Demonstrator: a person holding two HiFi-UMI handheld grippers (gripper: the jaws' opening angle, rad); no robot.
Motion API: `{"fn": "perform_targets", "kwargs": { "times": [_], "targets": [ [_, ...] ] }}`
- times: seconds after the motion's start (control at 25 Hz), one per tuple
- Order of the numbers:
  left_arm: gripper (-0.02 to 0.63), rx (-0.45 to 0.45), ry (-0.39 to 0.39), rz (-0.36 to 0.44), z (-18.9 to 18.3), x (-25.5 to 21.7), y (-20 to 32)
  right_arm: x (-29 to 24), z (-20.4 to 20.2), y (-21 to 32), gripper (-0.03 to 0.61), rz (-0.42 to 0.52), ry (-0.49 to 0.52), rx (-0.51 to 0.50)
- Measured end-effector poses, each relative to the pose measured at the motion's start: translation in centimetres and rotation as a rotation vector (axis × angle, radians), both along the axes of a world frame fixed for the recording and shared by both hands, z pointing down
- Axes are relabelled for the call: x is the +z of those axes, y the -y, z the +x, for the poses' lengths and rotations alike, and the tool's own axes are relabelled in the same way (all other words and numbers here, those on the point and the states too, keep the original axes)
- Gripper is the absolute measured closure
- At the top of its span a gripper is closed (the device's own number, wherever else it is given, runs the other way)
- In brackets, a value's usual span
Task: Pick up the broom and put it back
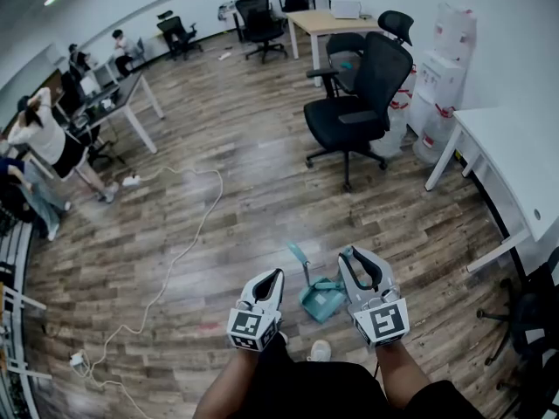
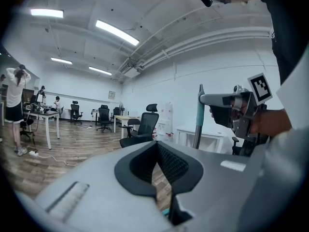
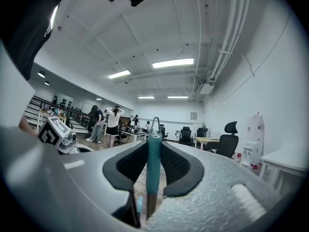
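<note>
Teal plastic, smooth and round in section, for the handle of the broom (image 3: 153, 173), tipped with a thin grey loop for hanging. Pinched upright by the right gripper (image 3: 153, 149) between ribbed black rubber pads, close under that loop, probably to let the stick hang plumb and carry the brush end clear of the floor. From the left gripper view, a slim post at the very jaw tips, held out level. Nothing for the left gripper (image 2: 157, 149): pads pressed together on air, kept to the left, likely just out of the way. Down on the wood-grain plank floor (image 1: 218, 190), near and between both tools, a matching teal dustpan (image 1: 321, 302), scoop-shaped, with its own thin grey stem leaning left. Farther off, a black office chair (image 1: 358, 103); at right, a white desk (image 1: 515, 164).
</note>
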State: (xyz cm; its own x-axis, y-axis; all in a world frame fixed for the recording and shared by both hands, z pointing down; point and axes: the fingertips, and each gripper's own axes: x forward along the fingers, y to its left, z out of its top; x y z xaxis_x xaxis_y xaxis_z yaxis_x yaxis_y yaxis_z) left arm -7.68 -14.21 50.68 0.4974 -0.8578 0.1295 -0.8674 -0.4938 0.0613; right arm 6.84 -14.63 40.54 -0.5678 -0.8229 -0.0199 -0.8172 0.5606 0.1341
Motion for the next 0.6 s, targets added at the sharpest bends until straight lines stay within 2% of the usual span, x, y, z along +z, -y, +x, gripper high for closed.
{"fn": "perform_targets", "kwargs": {
  "times": [0.36, 0.6],
  "targets": [
    [0.597, -0.008, -0.02, 0.04, -0.1, -2.1, -0.2, -5.4, 1.4, -0.5, 0.489, 0.115, 0.047, 0.026],
    [0.597, -0.007, -0.027, 0.038, -0.2, -2.5, -0.1, -6.4, 1.5, 0.2, 0.489, 0.128, 0.048, 0.043]
  ]
}}
